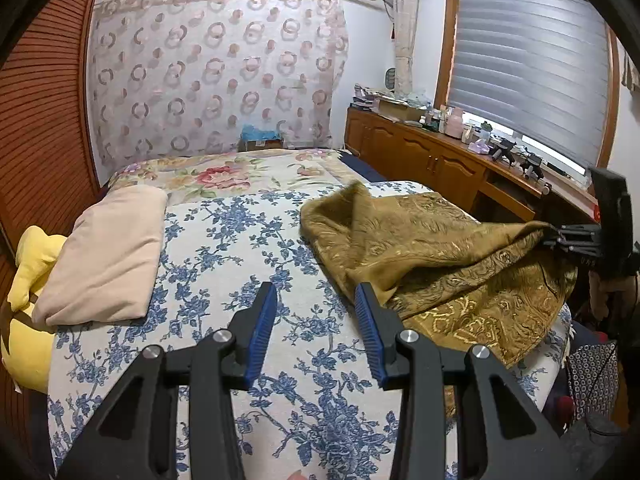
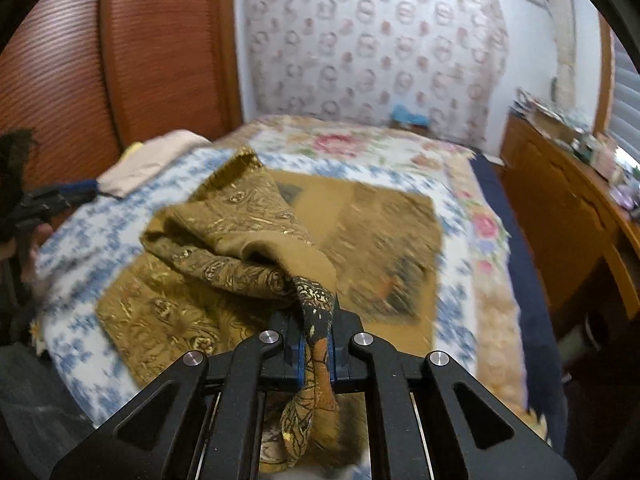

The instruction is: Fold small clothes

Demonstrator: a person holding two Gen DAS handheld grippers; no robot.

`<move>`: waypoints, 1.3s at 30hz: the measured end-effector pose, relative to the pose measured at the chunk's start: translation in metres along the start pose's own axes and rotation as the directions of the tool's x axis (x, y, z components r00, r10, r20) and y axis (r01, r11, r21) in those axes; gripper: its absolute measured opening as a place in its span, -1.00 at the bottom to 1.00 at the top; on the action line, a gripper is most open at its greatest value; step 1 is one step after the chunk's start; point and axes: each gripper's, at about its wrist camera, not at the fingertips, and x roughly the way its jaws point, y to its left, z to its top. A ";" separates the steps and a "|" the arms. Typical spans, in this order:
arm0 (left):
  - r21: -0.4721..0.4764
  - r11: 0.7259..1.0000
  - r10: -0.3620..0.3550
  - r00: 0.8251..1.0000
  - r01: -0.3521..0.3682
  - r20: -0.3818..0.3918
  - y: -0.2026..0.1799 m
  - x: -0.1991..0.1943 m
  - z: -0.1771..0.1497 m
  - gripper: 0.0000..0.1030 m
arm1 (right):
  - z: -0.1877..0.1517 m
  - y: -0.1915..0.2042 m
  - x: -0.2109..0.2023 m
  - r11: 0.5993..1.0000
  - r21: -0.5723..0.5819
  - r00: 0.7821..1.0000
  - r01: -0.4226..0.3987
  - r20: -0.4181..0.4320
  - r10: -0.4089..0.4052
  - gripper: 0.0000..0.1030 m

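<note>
A gold-brown patterned cloth (image 1: pixel 436 248) lies partly spread on the bed; it also shows in the right wrist view (image 2: pixel 224 248). My right gripper (image 2: pixel 315 332) is shut on one corner of it and holds that corner lifted, with a fold draped over the flat part. In the left wrist view the right gripper (image 1: pixel 560 238) is at the cloth's far right edge. My left gripper (image 1: pixel 316 292) is open and empty over the bedspread, just left of the cloth's near edge. It appears at the far left of the right wrist view (image 2: pixel 60 194).
The bed (image 1: pixel 240 240) has a blue-flowered cover. A folded beige cloth (image 1: pixel 108 256) and a yellow item (image 1: pixel 28 280) lie at its left edge beside a wooden louvred wall (image 1: pixel 40 100). A wooden sideboard (image 1: pixel 440 160) with clutter stands right of the bed.
</note>
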 end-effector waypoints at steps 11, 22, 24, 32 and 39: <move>0.021 1.000 -0.003 1.000 0.003 -0.004 -0.010 0.003 0.003 -0.24 | -0.024 -0.003 0.010 1.000 -0.002 0.996 0.024 -0.090 -0.024 -0.23; 0.016 1.000 -0.005 1.000 0.006 -0.009 -0.011 0.003 0.002 -0.23 | 0.028 0.037 0.020 0.994 -0.094 0.998 -0.064 -0.008 0.063 0.02; 0.014 1.000 -0.003 1.000 0.003 -0.010 -0.010 0.003 0.000 -0.22 | 0.034 0.050 0.037 0.989 -0.117 0.995 -0.093 -0.031 0.090 0.02; 0.002 1.000 0.002 1.000 -0.002 -0.014 -0.001 -0.001 -0.007 -0.22 | 0.050 0.107 0.092 0.954 -0.211 0.974 -0.213 -0.127 0.189 0.02; -0.010 1.000 0.004 1.000 -0.004 -0.016 0.007 -0.004 -0.009 -0.21 | 0.053 0.142 0.109 0.918 -0.296 0.960 -0.264 -0.175 0.220 0.21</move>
